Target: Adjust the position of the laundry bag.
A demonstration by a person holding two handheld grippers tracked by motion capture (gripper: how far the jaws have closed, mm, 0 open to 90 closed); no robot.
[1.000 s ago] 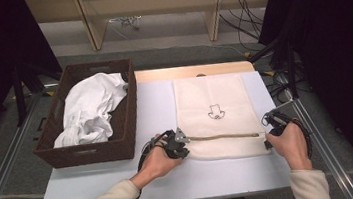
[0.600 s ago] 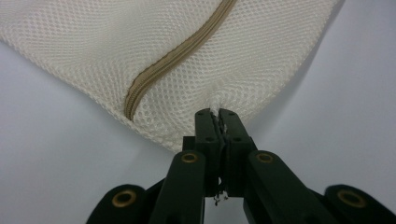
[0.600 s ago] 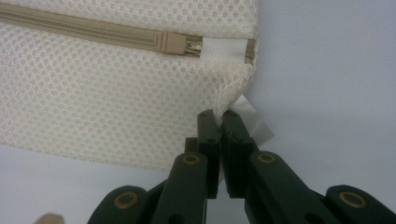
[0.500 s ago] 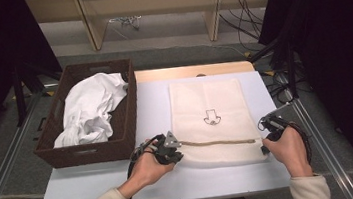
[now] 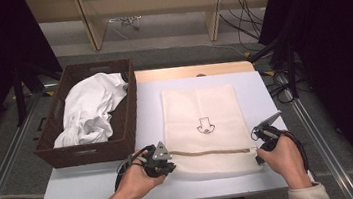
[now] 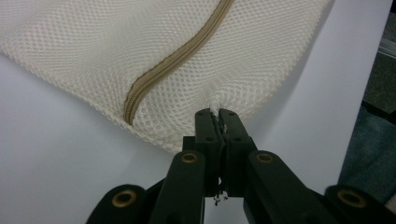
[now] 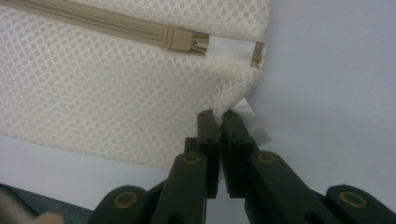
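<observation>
A cream mesh laundry bag (image 5: 205,110) with a tan zipper (image 5: 210,152) lies flat on the white table (image 5: 83,183). My left gripper (image 5: 171,166) is shut on the bag's near left corner; in the left gripper view the black jaws (image 6: 217,116) pinch a fold of the mesh bag (image 6: 140,42) just right of the zipper's end (image 6: 133,109). My right gripper (image 5: 257,156) is shut on the near right corner; in the right gripper view its jaws (image 7: 216,115) clamp the mesh bag (image 7: 93,88) below the zipper pull (image 7: 180,39).
A dark woven basket (image 5: 118,116) with crumpled white cloth (image 5: 90,109) inside stands at the table's left. Bare table surface lies around the bag. Shelving legs and cables (image 5: 128,22) sit on the floor beyond the far edge.
Both hands have drawn back toward the table's near edge, pulling the bag with them. The bag now lies straighter and flatter. Both grips have held.
</observation>
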